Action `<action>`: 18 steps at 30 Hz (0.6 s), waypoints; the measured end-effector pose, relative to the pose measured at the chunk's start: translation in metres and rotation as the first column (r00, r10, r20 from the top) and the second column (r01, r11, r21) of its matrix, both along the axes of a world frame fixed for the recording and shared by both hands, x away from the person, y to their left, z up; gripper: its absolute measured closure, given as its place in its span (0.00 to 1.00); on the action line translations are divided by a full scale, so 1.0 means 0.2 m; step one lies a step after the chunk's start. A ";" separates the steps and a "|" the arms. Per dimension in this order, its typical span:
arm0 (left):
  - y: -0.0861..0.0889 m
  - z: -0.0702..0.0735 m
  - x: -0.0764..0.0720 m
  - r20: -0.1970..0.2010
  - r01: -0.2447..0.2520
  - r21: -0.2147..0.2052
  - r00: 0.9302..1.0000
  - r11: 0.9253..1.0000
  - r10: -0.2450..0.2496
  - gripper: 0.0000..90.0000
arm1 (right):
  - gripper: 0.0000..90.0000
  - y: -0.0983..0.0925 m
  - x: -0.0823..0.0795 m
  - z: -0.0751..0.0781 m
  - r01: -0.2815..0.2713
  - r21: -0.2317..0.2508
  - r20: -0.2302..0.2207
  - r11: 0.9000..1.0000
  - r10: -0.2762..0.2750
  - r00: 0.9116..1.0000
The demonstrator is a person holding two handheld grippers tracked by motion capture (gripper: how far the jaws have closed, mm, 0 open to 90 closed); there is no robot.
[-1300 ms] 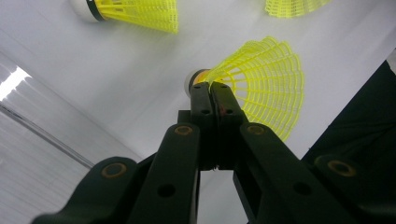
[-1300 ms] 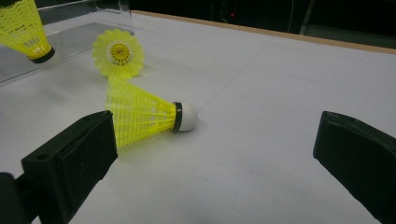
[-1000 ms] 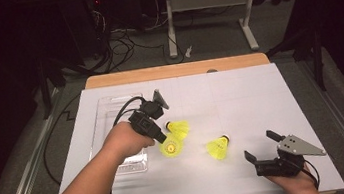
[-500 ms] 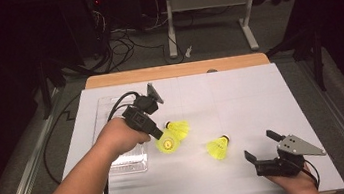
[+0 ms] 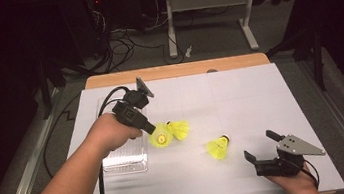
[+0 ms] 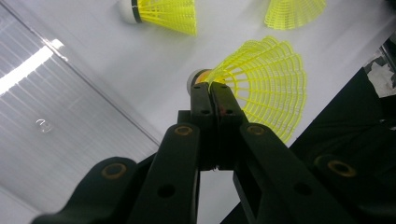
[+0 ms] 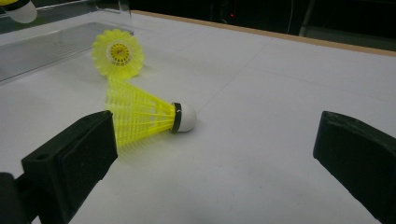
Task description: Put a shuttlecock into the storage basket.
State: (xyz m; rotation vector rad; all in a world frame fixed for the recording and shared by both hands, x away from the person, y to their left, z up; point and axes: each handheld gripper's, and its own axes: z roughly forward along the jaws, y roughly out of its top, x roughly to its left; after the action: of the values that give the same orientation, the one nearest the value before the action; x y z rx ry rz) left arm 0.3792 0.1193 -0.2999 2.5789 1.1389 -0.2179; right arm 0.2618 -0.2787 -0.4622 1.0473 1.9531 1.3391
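Note:
My left gripper (image 5: pixel 151 129) is shut on a yellow shuttlecock (image 5: pixel 160 139) and holds it just off the white table sheet, skirt up, beside the clear tray (image 5: pixel 124 160). In the left gripper view the closed jaws (image 6: pixel 212 91) pinch this shuttlecock (image 6: pixel 266 84) near its cork. A second yellow shuttlecock (image 5: pixel 180 128) lies right next to it. A third (image 5: pixel 218 147) lies nearer the front. My right gripper (image 5: pixel 263 151) rests at the front right, open, its jaws (image 7: pixel 210 158) pointing at that third shuttlecock (image 7: pixel 144 116) a short way off.
The clear plastic tray (image 6: pixel 56 107) lies flat at the left of the white sheet (image 5: pixel 240 93). A wooden table edge (image 5: pixel 176 70) runs along the back. A black cable (image 5: pixel 102 187) trails from the left gripper along the forearm. Dark floor surrounds the table.
My left hand has lifted the held shuttlecock and carried it a little back and left, toward the tray. The right gripper and the other two shuttlecocks have stayed put.

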 end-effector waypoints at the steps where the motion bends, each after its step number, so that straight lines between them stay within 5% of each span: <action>1: 0.01 0.00 0.00 0.000 -0.003 -0.001 1.000 1.000 0.003 0.99 | 0.00 0.00 0.00 0.00 0.000 -0.001 -0.001 1.000 0.000 1.000; 18: 0.18 0.06 0.02 0.007 -0.067 -0.019 0.998 0.998 0.068 0.99 | 0.00 0.00 0.00 0.00 -0.002 -0.001 -0.003 1.000 0.002 1.000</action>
State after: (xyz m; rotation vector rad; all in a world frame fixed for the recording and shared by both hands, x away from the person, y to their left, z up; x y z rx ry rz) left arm 0.3833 0.1549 -0.2882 2.5178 1.2130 -0.2026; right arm 0.2622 -0.2781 -0.4628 1.0482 1.9575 1.3375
